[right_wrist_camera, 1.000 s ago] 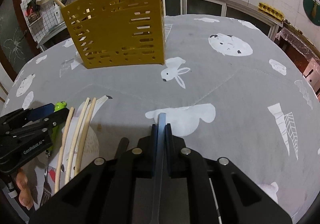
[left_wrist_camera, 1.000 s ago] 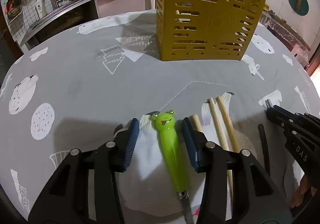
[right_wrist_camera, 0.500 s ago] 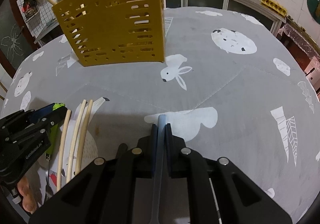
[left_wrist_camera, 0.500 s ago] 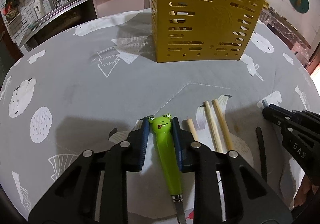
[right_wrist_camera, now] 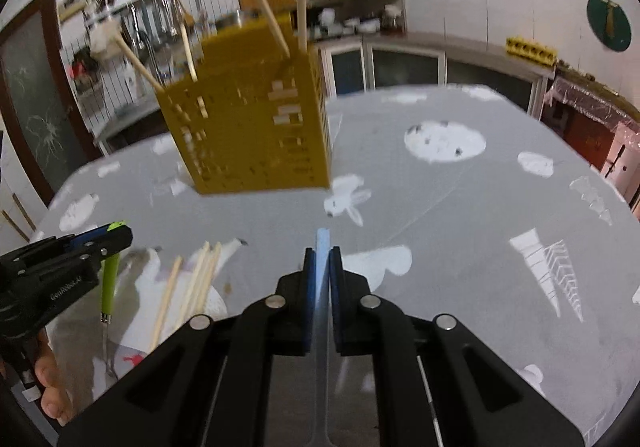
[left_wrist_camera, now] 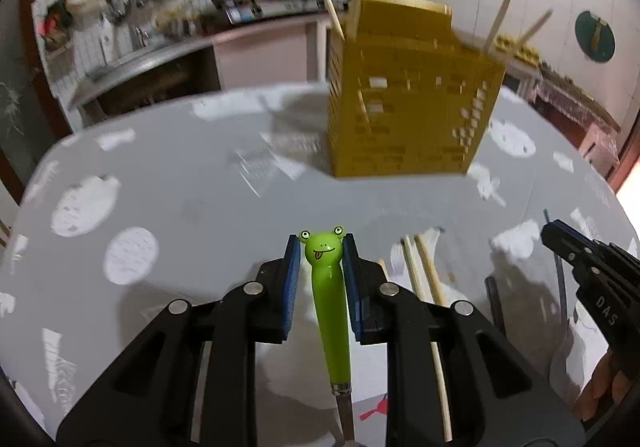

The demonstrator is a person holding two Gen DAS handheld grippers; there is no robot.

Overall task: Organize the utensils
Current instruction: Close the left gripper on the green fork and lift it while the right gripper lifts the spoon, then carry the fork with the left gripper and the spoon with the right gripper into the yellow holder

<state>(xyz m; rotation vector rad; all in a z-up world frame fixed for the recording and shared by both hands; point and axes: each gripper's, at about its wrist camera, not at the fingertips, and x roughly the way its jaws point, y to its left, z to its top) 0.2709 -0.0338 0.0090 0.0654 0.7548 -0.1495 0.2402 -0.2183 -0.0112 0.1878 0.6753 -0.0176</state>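
Note:
My left gripper (left_wrist_camera: 321, 247) is shut on a green frog-handled utensil (left_wrist_camera: 330, 299) and holds it above the grey tablecloth; it also shows in the right wrist view (right_wrist_camera: 109, 271). My right gripper (right_wrist_camera: 322, 253) is shut on a light blue utensil handle (right_wrist_camera: 321, 287), raised over the table. The yellow slotted utensil holder (left_wrist_camera: 408, 95) stands at the far side with several chopsticks in it; it also shows in the right wrist view (right_wrist_camera: 256, 115). Wooden chopsticks (right_wrist_camera: 200, 279) lie on the cloth between the grippers.
The round table has a grey patterned cloth (right_wrist_camera: 460, 215). A dark utensil (left_wrist_camera: 494, 299) lies near the chopsticks (left_wrist_camera: 424, 271). A kitchen counter with pots (left_wrist_camera: 240, 7) and shelves is behind the table.
Both grippers have lifted and tilted up with their utensils, so the holder and kitchen show higher. The left gripper closed on the frog utensil a second ago.

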